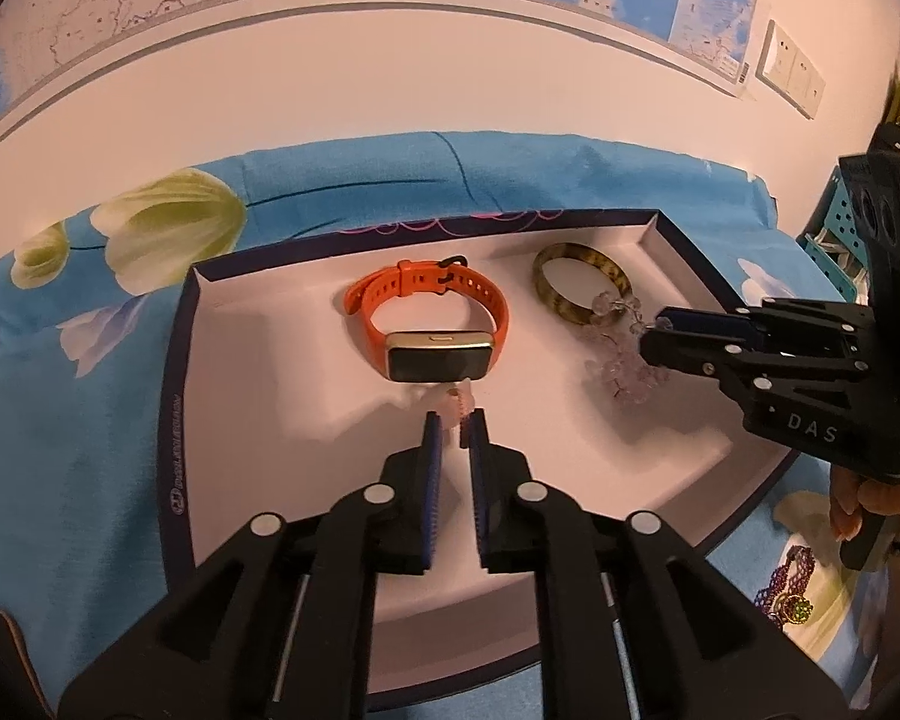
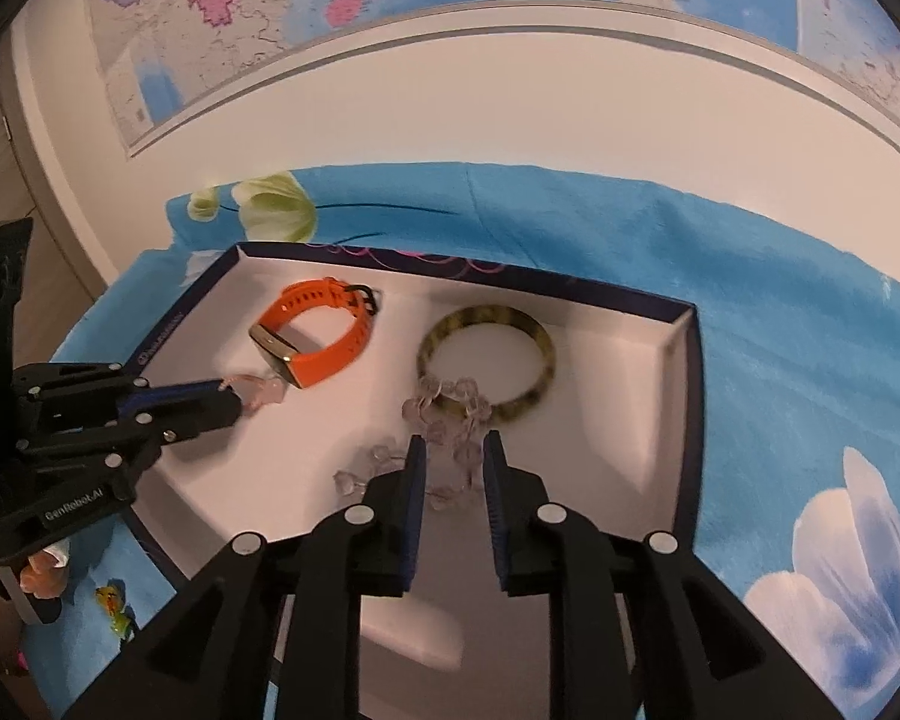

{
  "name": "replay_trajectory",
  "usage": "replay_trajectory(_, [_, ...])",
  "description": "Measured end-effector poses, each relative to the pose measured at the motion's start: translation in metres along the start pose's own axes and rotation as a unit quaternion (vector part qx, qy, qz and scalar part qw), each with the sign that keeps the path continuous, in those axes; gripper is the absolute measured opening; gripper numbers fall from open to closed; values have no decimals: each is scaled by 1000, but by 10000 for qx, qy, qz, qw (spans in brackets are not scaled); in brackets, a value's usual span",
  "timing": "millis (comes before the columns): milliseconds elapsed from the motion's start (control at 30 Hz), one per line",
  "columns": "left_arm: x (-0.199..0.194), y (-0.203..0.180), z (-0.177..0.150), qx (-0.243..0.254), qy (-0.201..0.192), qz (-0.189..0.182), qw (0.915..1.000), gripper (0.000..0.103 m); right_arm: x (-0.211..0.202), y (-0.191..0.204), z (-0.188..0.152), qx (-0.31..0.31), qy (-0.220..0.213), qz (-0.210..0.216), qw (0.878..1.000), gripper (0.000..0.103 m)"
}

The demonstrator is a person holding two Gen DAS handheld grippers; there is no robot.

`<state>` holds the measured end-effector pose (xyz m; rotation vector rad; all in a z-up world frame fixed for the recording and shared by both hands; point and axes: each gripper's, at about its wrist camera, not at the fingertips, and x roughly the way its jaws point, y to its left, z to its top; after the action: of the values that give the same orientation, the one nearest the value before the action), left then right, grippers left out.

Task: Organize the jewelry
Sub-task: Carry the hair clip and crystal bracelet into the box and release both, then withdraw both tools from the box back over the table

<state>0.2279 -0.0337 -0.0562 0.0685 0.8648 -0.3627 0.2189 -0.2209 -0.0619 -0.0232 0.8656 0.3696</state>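
**Current state.** The open box (image 1: 177, 420) lies on the blue floral cloth (image 1: 60, 420). It holds an orange watch (image 1: 432, 324), a mottled bangle (image 1: 564, 307) and a clear bead bracelet (image 1: 624, 366). The bracelet lies loosely, partly draped over the bangle's near edge.

The left gripper (image 1: 453, 420) is low over the box floor, just in front of the watch face. A small pink piece (image 1: 453, 405) sits between its tips. The jaws are nearly together, and it cannot be told whether the pads press on the piece or merely flank it.

The right gripper (image 2: 453, 450) is over the clear bead bracelet (image 2: 450, 402). Its jaws stand slightly apart and a strand of beads runs through the gap unclamped.

**Procedure (judged).**
1. Set each piece down on bare box floor.
2. Keep the pink piece clear of the watch.
3. Keep the bead strand off the bangle so the two do not tangle.
4. Widen the jaws fully before lifting.
5. Lift straight up. A bead caught on a ribbed pad will drag the whole strand.

**Limits of view.**
- The gripper bodies cover the near part of the box in both views.
- The pink piece is pale against the white floor, so its shape is unclear.
- The near loops of the bracelet pass under the right gripper.
- A purple beaded item (image 1: 792, 576) on the cloth outside the box is only partly in frame.
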Motion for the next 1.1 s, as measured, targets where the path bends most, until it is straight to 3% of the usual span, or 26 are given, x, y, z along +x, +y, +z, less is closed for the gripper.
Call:
replay_trajectory(100, [-7, 2, -1, -61, -121, 60, 9999, 27, -5, -2, -3, 51, -48, 9, 10000, 24])
replay_trajectory(300, [-42, 2, -7, -12, -605, 260, 9978, 40, -26, -1, -8, 111, -309, -13, 9995, 35])
replay_trajectory(500, [-88, -4, -23, 77, -1102, 287, 9935, 42, -61, 7, -18, 95, -632, 159, 9978, 39])
replay_trajectory(700, [-114, -9, -47, 125, -1244, 190, 9920, 43, -94, 20, -44, -138, -708, 304, 9969, 40])
replay_trajectory(867, [-121, -8, -69, 59, -1147, 84, 9933, 44, -106, 26, -81, -275, -463, 295, 9981, 39])
replay_trajectory(1000, [-121, -7, -83, -20, -1056, 31, 9944, 44, -107, 36, -112, -339, -159, 322, 9988, 30])
replay_trajectory(1100, [-123, -7, -92, -44, -1019, -22, 9948, 45, -106, 45, -131, -387, 13, 335, 9987, 29])
